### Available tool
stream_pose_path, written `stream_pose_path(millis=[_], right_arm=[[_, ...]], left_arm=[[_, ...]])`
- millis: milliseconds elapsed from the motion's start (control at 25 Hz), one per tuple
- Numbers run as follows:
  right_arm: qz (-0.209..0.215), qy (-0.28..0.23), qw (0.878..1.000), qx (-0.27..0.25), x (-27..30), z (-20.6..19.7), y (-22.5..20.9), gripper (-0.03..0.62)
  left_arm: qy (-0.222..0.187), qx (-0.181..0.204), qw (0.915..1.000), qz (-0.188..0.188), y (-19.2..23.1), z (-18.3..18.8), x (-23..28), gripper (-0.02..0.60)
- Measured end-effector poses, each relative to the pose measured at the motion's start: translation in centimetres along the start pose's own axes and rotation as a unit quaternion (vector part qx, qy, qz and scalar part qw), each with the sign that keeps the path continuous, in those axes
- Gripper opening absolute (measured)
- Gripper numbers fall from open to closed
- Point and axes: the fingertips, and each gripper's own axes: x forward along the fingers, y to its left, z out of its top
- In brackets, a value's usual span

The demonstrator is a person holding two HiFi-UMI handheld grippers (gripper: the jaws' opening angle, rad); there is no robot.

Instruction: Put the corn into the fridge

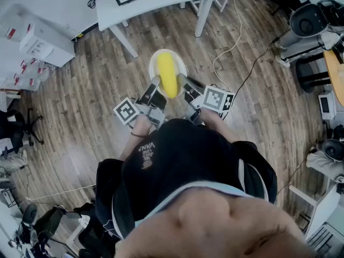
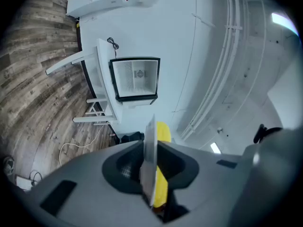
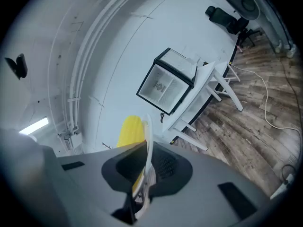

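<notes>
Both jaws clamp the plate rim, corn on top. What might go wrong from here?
The corn lies loose on the plate; any tilt may roll it off. The left gripper and right gripper pinch only the thin rim, so uneven hand motion could slip it. The fridge looks narrow; the plate may catch its frame.

You stand on a wood-plank floor (image 1: 80, 106). Ahead of you, a white table (image 1: 140, 12) sits beside a white wall (image 2: 161, 27).

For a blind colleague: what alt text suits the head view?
Seen from above, a person's left gripper and right gripper clamp a round white plate carrying a yellow corn cob over a wooden plank floor, near a white table.
</notes>
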Motion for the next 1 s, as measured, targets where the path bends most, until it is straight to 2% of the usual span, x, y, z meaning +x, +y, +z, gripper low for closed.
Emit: stream_pose_path(millis=[600,1000], right_arm=[[0.008,-0.003,1.000,0.002,-0.4,0.7,-0.3,0.035],[0.012,0.016,1.000,-0.005,-1.0,1.9,-1.6,0.035]], left_arm=[[-0.005,0.007,1.0000,0.002,0.1,-0.3,0.8,0.067],[-0.023,0.001,0.9997,0.004,0.7,-1.3,2.3,0.067]])
